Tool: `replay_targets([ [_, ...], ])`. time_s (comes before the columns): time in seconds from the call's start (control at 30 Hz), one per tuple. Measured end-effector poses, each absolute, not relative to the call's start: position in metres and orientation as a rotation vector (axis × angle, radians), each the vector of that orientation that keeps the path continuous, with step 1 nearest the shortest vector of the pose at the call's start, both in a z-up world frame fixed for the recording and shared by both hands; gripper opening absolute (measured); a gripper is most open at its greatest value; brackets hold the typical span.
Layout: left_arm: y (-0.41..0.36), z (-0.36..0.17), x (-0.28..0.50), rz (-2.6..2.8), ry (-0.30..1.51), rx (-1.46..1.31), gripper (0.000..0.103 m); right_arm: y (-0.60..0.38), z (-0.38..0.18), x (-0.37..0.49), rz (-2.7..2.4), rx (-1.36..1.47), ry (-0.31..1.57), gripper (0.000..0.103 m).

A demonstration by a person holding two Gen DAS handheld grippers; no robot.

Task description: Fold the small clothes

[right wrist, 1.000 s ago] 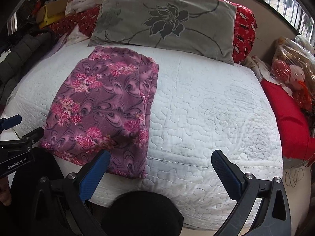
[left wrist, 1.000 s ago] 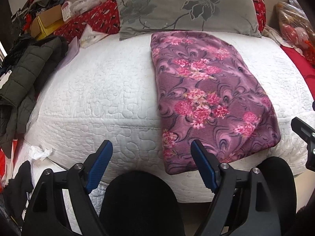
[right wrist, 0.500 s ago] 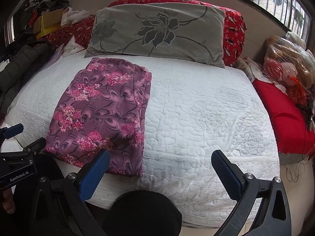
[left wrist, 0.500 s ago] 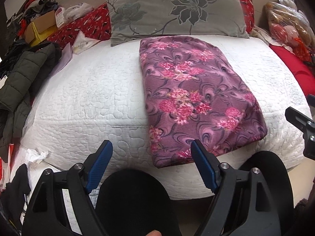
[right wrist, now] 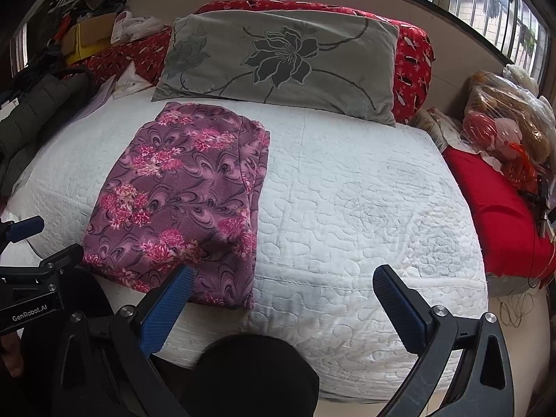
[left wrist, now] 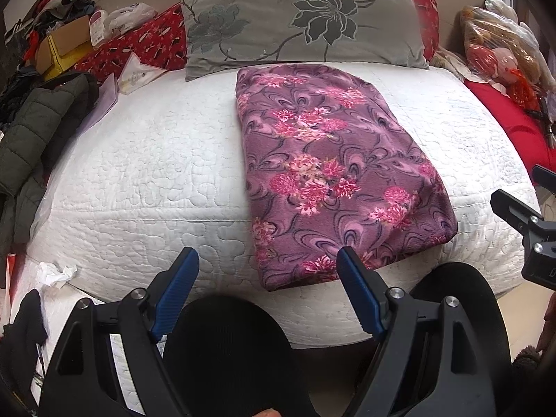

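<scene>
Left tool [left wrist: 267, 271]: jaws spread wide, blue pads [left wrist: 179, 288] facing each other, nothing between them. Right tool [right wrist: 283, 290]: jaws spread wide too, nothing held. Both point forward, level, side by side. Each tool's black frame shows at edge of other's view.

Fleecy matt purple cloth [left wrist: 333, 173] w/ floral print; white bed cover [left wrist: 139, 180] quilted, stitched texture; pillow [left wrist: 299, 24] smooth cloth.

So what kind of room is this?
Most likely a lived-in bedroom: a bed with a white quilted cover, a grey flowered pillow at its head, and a folded purple floral garment lying on it.
</scene>
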State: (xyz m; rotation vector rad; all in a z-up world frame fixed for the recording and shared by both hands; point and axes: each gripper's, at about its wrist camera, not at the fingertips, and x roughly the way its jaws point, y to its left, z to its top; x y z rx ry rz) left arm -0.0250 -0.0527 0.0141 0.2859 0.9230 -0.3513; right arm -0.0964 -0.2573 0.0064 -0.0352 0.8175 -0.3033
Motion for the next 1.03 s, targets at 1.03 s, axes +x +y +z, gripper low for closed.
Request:
replay_targets([
  [1.03, -0.064, 0.015, -0.031, -0.411, 0.950, 0.286, 0.082, -0.259, 0.005, -0.097, -0.325, -0.032, 0.829, 0.103],
])
